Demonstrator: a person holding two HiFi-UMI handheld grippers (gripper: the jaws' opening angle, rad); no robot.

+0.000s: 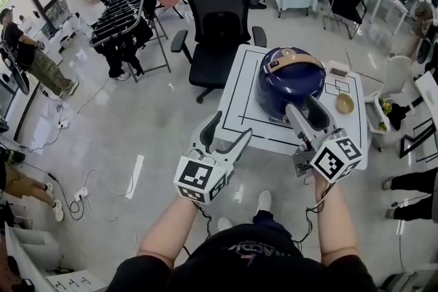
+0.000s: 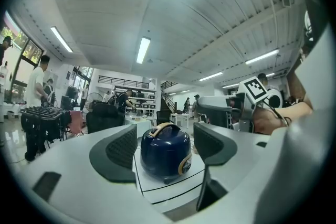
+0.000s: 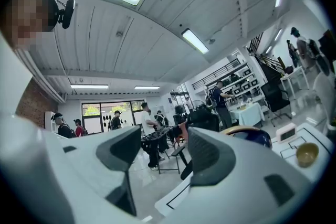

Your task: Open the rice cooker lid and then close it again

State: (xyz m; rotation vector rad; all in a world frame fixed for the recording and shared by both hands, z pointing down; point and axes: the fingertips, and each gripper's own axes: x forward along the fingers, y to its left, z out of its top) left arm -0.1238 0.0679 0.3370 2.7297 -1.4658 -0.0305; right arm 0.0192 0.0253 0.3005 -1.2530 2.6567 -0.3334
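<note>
Since lid (image 1: pixel 301 75) sits shut, opening step not yet begun. Rice cooker (image 1: pixel 279 98) stands mid white table (image 1: pixel 236 102). My right gripper (image 1: pixel 306 113): jaws apart, empty, close at cooker front, likely staged for lid release. My left gripper (image 1: pixel 227 133): jaws apart, empty, off table edge, cooker framed beyond them; free to steady body, I judge. 1 bowl (image 1: pixel 345 103) beside cooker.

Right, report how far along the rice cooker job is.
Done: nothing visible; the rice cooker lid is shut. In hand: right gripper, open, near its front; left gripper, open, off the table edge. Left: opening, then closing.
</note>
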